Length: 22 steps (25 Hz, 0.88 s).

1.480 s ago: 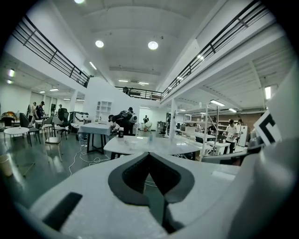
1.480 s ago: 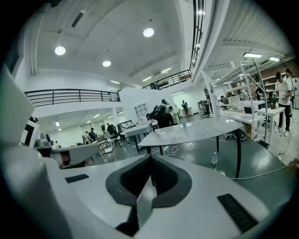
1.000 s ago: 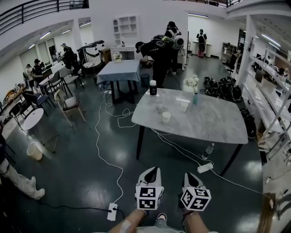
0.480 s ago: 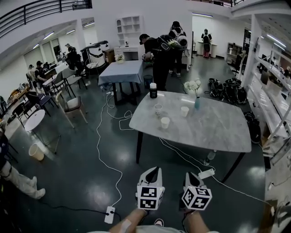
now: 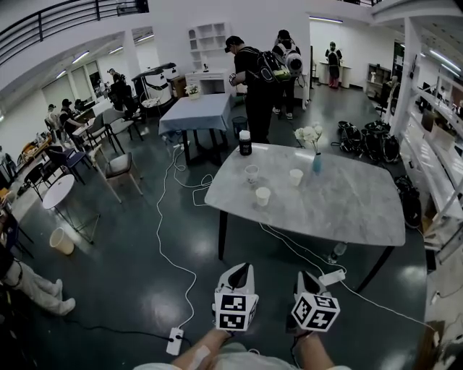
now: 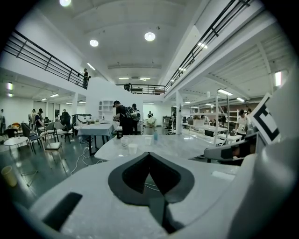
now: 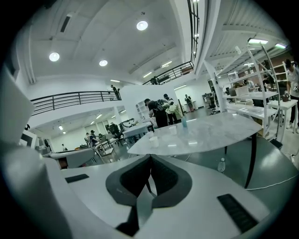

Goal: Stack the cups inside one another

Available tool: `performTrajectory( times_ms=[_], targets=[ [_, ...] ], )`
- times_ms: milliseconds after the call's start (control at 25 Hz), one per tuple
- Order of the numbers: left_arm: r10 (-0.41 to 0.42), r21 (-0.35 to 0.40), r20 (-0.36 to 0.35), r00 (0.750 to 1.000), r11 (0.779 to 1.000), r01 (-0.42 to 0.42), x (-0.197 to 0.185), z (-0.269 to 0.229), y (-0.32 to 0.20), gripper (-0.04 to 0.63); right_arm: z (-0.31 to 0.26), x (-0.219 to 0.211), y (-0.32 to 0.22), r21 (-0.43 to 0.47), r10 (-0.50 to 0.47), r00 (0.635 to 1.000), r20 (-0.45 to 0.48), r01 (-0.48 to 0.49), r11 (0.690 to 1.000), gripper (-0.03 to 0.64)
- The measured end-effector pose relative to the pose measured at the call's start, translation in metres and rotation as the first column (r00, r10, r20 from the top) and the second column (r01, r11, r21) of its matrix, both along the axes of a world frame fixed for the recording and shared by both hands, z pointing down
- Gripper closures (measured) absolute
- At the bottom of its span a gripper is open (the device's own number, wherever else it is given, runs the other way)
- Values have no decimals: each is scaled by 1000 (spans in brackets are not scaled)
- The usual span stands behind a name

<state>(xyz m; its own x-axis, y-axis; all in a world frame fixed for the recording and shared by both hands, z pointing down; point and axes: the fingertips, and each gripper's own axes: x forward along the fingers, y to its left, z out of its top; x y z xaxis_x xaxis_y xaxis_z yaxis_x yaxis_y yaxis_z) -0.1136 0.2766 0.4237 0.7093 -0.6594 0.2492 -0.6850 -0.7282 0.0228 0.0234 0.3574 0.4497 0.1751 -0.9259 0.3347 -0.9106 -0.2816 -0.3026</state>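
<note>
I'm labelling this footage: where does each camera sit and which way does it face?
Head view: on the person's head, facing forward and down at the table; left gripper, right gripper, forearms show.
Left gripper view: on that gripper, looking along its shut jaws at the table.
Right gripper view: likewise, its own shut jaws.
Shared: all show the table's cups.

Hall: dark glossy floor (image 5: 108, 267), white walls (image 5: 166, 18), marble-topped desk (image 5: 347, 202), blue-clothed table (image 5: 194, 114), chairs (image 5: 118, 165), mezzanine railing (image 5: 58, 20), white shelving (image 5: 434, 155), round ceiling lights (image 7: 142, 25).

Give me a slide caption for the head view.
Left gripper and right gripper, jaws shut, short of marble table bearing three unstacked cups.
</note>
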Motion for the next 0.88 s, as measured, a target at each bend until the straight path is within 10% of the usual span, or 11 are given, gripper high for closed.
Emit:
performTrajectory(
  times_ms=[880],
  targets=[
    [9, -34, -30, 1000, 999, -10, 68, 15, -125, 600, 15, 68, -109, -71, 11, 999, -35, -14, 997, 609]
  ],
)
